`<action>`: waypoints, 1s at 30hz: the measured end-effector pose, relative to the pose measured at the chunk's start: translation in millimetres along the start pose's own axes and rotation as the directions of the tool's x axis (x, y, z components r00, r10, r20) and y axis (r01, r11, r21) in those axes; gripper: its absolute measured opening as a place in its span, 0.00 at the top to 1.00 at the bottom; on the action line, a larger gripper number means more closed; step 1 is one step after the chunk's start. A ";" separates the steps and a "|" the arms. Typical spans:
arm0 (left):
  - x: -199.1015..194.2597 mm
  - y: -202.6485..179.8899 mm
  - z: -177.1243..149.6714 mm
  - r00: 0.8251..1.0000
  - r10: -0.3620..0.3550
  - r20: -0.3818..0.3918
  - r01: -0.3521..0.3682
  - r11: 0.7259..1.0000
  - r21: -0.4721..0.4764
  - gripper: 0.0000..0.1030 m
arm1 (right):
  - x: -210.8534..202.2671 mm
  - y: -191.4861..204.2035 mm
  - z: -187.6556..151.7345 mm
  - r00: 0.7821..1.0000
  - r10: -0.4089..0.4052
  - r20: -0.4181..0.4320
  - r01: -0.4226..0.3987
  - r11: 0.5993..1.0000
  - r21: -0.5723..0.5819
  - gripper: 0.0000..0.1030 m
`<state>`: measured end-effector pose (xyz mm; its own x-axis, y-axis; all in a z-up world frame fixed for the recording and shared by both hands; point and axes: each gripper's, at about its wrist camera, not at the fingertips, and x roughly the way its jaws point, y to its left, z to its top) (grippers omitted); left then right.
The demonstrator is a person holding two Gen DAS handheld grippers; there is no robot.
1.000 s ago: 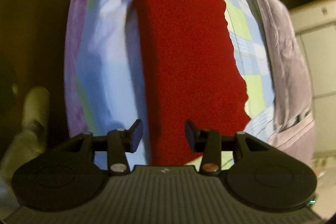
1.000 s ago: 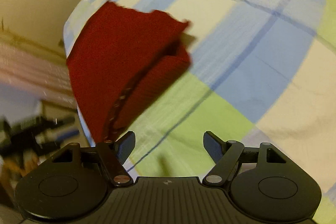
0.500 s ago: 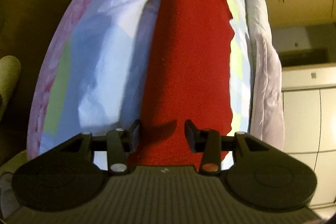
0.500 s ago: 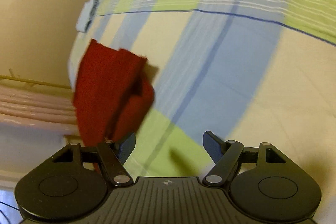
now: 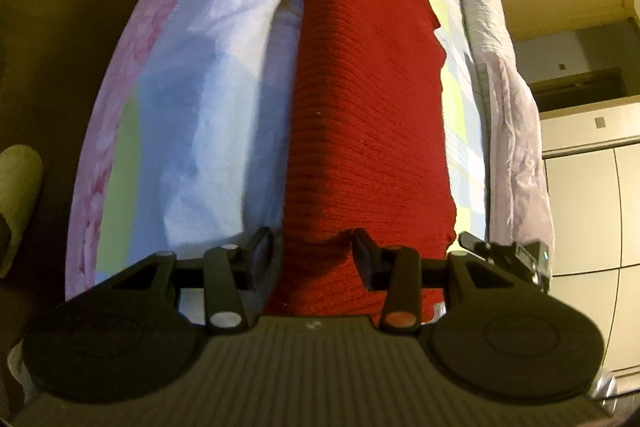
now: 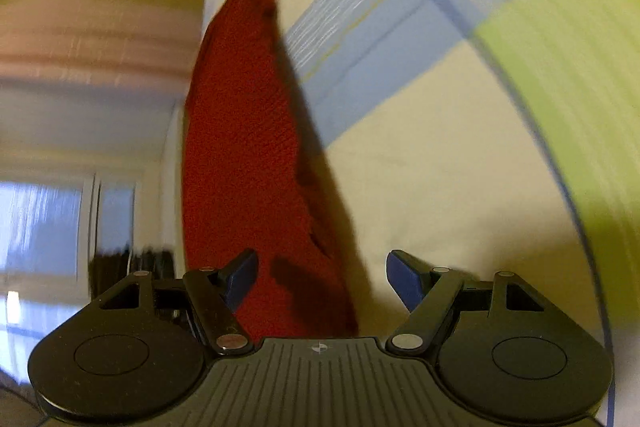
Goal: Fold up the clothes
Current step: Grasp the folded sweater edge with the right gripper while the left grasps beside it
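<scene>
A red knitted garment (image 5: 368, 107) lies stretched along the edge of a bed with a checked cover (image 5: 452, 99). My left gripper (image 5: 310, 247) sits at the garment's near end, half open. The fabric's end lies between its jaws, and a gap shows beside the left finger (image 5: 260, 245). In the blurred right wrist view the same red garment (image 6: 240, 147) runs away from me on the cover (image 6: 440, 147). My right gripper (image 6: 320, 271) stands wide open low over the garment's near right edge, gripping nothing.
The cover's pale blue and pink side (image 5: 200, 99) hangs down at the left above a dark floor with a green slipper (image 5: 16, 195). A lilac blanket (image 5: 516, 131) lies along the bed's far side, with cream cabinets (image 5: 580, 207) behind. A black device (image 5: 504, 255) shows beside the left gripper.
The right gripper swept across the checked cover to the red garment, which now lies under its jaws. The left gripper sank and rolled at the garment's near end. Both openings look unchanged.
</scene>
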<state>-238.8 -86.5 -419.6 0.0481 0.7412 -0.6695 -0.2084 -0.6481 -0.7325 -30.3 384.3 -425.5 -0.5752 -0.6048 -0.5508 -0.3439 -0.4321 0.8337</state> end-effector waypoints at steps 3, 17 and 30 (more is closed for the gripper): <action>8.5 -0.2 -3.1 0.999 -0.032 -0.044 0.033 0.999 0.013 0.64 | 20.6 5.1 11.5 0.990 0.038 -0.133 -0.048 0.996 -0.074 0.30; -2.4 1.0 10.0 0.989 -0.128 -0.075 0.130 0.991 0.024 0.93 | 22.8 3.4 -2.4 0.987 0.082 -0.136 -0.094 0.992 -0.081 0.85; -16.9 14.7 12.4 0.983 -0.101 -0.153 0.099 0.995 -0.015 0.93 | 19.9 -7.0 -52.7 0.993 0.094 -0.078 -0.086 0.992 0.090 0.85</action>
<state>-254.7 -106.3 -417.5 0.2173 0.7673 -0.6034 -0.1874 -0.5739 -0.7972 -0.2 340.1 -444.5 -0.5453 -0.6928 -0.4718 -0.3584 -0.3161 0.8784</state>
